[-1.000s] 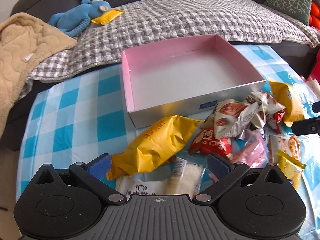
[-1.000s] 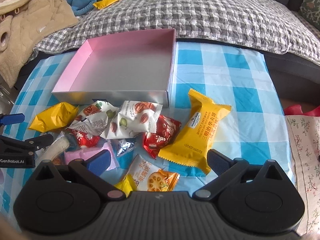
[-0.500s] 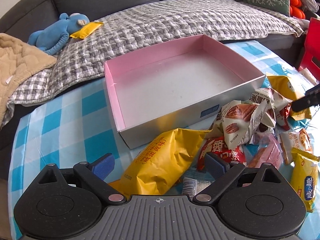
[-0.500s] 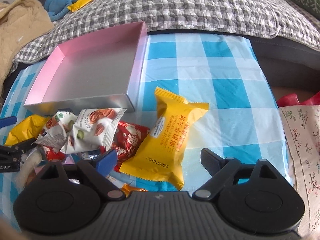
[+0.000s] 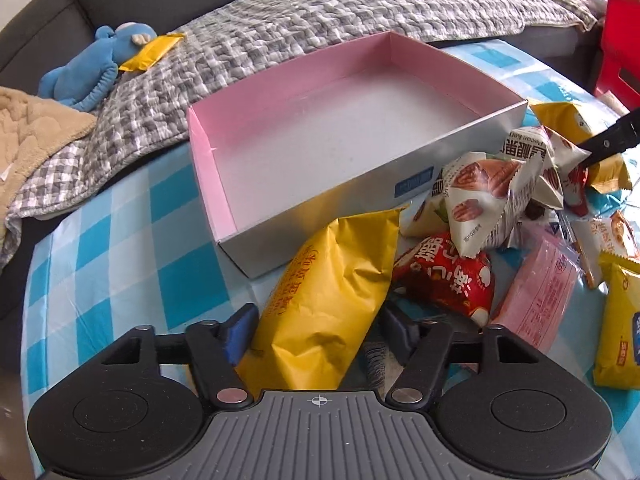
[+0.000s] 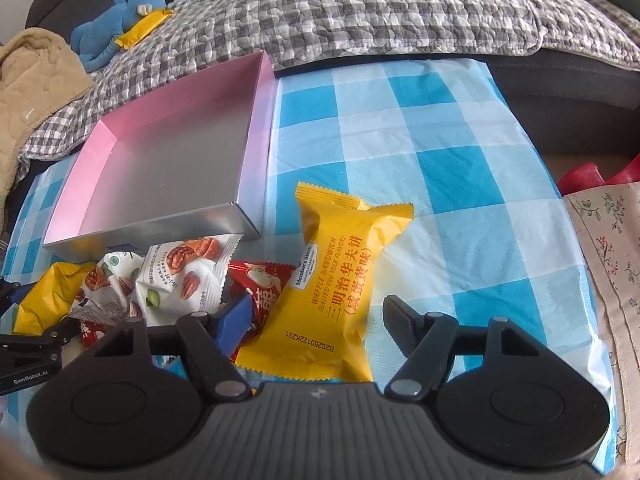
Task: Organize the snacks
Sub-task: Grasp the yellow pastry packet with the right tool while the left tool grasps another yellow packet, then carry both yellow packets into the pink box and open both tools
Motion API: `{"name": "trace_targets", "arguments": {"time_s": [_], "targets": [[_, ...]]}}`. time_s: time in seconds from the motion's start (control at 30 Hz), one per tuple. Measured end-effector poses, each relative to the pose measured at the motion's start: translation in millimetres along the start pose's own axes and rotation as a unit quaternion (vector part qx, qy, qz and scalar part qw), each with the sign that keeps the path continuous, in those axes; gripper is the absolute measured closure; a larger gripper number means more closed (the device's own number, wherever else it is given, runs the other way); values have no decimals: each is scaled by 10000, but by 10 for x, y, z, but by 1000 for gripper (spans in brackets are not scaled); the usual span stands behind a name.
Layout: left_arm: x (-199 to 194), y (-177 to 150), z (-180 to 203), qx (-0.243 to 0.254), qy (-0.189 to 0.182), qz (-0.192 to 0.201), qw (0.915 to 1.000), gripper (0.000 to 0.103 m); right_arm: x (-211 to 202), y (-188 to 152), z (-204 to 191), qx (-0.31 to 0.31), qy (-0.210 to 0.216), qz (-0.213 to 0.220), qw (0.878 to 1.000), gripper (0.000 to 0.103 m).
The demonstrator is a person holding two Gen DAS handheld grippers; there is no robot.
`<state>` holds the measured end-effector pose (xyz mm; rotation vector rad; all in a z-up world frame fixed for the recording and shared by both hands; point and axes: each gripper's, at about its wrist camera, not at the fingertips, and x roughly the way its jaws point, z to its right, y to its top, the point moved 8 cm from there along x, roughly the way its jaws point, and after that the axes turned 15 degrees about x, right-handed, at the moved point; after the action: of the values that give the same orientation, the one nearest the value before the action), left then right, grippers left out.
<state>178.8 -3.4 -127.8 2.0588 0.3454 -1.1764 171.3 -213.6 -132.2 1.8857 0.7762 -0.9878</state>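
Snacks lie heaped against the empty box's point(image 5: 460, 148) near wall, mid-table. Left gripper point(image 5: 316, 332) open astride gold packet point(image 5: 332, 292); right gripper point(image 6: 316, 320) open astride waffle packet point(image 6: 340, 280). Risk: slick crinkled film slipping or dragging neighbours.

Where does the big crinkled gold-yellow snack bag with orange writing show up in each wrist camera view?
Left wrist view: the crinkled gold-yellow snack bag fills the lower centre, between the open fingers of the left gripper, its far end at the box's silver front wall.
Right wrist view: the same bag sits at the far left edge, partly hidden behind nut packets.
Shared landmark: the shallow pink-lined silver box, just behind the bag in both.
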Motion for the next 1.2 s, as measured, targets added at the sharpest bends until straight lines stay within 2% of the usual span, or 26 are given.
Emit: {"name": "trace_targets", "arguments": {"time_s": [0.07,0.17,0.3,0.57,0.83,1.2], "targets": [[-13,-8,-29,-139,-31,-57,9999,54,-7,1,-5,49,86,-30,9999,45],[-39,-24,-34,-237,-1,-131,9996,59,-32,0,2,126,173,-46,9998,56],[-82,-18,-18,-301,53,-167,9994,63,-98,13,7,120,113,63,9998,64],[-215,-26,-25,-589,-46,-135,9982,68,-166,45,39,147,141,174,9996,67],[-424,-61,-63,-757,-113,1,9971,69,-339,45,-9,73,205,424,9989,68],[-685,108,-204,-1022,128,345,9941,69,-621,94,-238,39,592,752,9954,68]]}}
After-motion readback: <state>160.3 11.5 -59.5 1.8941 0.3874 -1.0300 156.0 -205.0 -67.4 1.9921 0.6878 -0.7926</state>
